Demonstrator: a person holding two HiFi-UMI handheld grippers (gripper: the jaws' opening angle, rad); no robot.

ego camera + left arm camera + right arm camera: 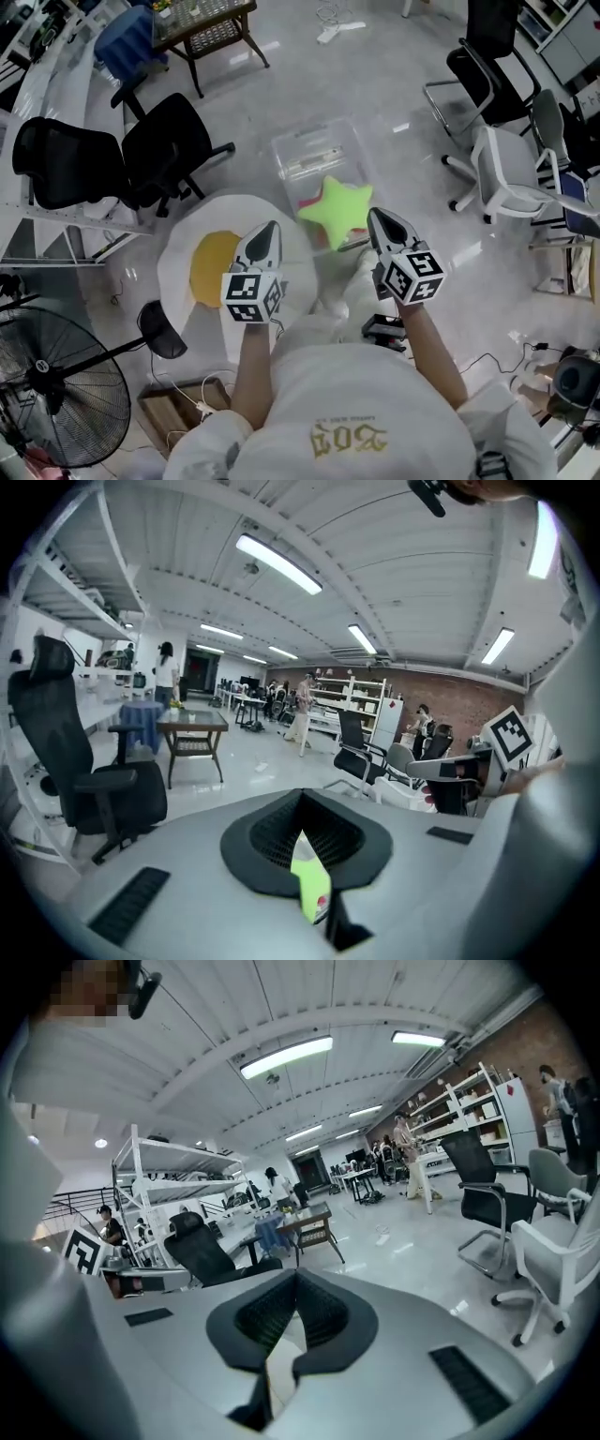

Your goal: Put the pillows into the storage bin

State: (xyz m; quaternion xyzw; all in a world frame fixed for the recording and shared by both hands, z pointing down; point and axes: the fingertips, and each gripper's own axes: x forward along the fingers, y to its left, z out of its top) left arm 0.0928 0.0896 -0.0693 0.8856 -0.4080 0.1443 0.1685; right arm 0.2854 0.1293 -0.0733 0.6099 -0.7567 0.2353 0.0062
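Observation:
A lime-green star pillow [335,210] lies at the near end of the clear plastic storage bin [302,148] on the floor, with something red under it. A round white pillow with a yellow centre [212,267] lies on the floor left of the bin. My left gripper [269,228] hovers over that white pillow, its jaws shut with nothing held. My right gripper [378,217] is just right of the star, also shut and empty. In the left gripper view the closed jaws [302,799] show a green sliver through their gap. The right gripper view shows its jaws [294,1281] closed.
Two black office chairs [159,150] stand at the left, white and black chairs [511,178] at the right. A floor fan [56,394] and a cardboard box [178,403] are at the lower left. A small table [206,28] stands at the back. Cables lie at the lower right.

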